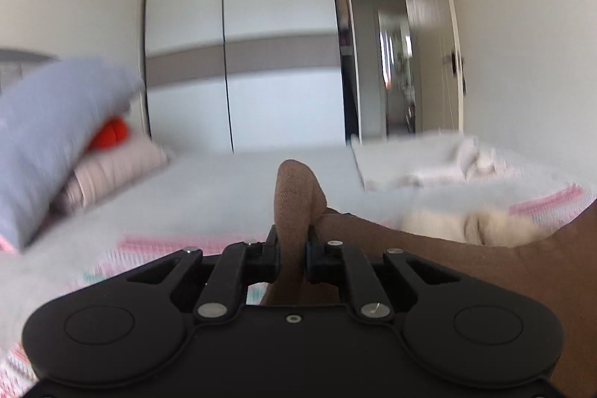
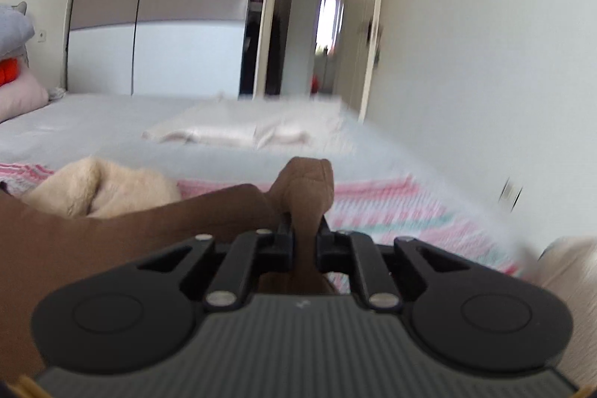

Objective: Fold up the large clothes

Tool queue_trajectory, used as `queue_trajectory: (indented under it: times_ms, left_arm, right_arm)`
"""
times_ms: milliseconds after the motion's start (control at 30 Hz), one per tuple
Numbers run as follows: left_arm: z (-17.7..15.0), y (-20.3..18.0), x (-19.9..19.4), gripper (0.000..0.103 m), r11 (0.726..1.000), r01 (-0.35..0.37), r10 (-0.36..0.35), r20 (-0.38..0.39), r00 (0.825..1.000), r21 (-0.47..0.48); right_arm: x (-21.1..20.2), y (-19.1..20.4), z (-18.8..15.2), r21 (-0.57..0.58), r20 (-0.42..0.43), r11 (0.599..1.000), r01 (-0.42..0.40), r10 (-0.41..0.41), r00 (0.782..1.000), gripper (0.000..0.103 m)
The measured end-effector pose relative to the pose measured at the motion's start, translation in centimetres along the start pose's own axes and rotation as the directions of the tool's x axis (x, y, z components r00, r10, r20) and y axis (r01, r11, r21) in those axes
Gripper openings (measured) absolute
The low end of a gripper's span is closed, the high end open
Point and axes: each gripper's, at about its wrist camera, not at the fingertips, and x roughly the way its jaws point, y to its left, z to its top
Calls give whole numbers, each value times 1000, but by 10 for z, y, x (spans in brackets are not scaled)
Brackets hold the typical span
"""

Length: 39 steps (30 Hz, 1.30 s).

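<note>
A large brown garment (image 1: 485,263) is held up over the bed, stretched between both grippers. My left gripper (image 1: 293,241) is shut on a bunched corner of it, which sticks up between the fingers. In the right wrist view the garment (image 2: 112,248) runs off to the left, and my right gripper (image 2: 306,230) is shut on its other bunched corner. Both views are motion-blurred.
The bed has a grey sheet (image 1: 209,189) and a pink striped blanket (image 2: 391,207). A cream fluffy garment (image 2: 100,189) lies near. A folded white cloth (image 2: 246,125) lies farther back. Pillows (image 1: 52,137) are stacked at left. Wardrobe (image 1: 242,55) and open door (image 2: 369,25) stand behind.
</note>
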Motion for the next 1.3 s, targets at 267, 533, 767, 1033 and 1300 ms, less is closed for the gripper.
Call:
queue_trajectory:
  times_ms: [267, 533, 767, 1033, 1300]
  left_arm:
    - [36, -9, 58, 12, 993, -114, 107, 157, 982, 35]
    - [-16, -22, 170, 13, 973, -197, 186, 105, 977, 118]
    - [-62, -26, 258, 18, 971, -146, 192, -252, 949, 189]
    - [-48, 27, 255, 33, 948, -314, 314, -364, 877, 61]
    - [-7, -18, 194, 54, 995, -89, 75, -291, 954, -34]
  right_arm:
    - [26, 13, 40, 39, 206, 986, 162, -167, 964, 9]
    - [141, 49, 20, -32, 158, 969, 244, -236, 959, 9]
    - [240, 55, -9, -83, -217, 983, 166, -180, 959, 16]
    - [226, -64, -32, 438, -437, 842, 315, -107, 893, 19]
    - [166, 5, 21, 271, -239, 959, 81, -14, 971, 40]
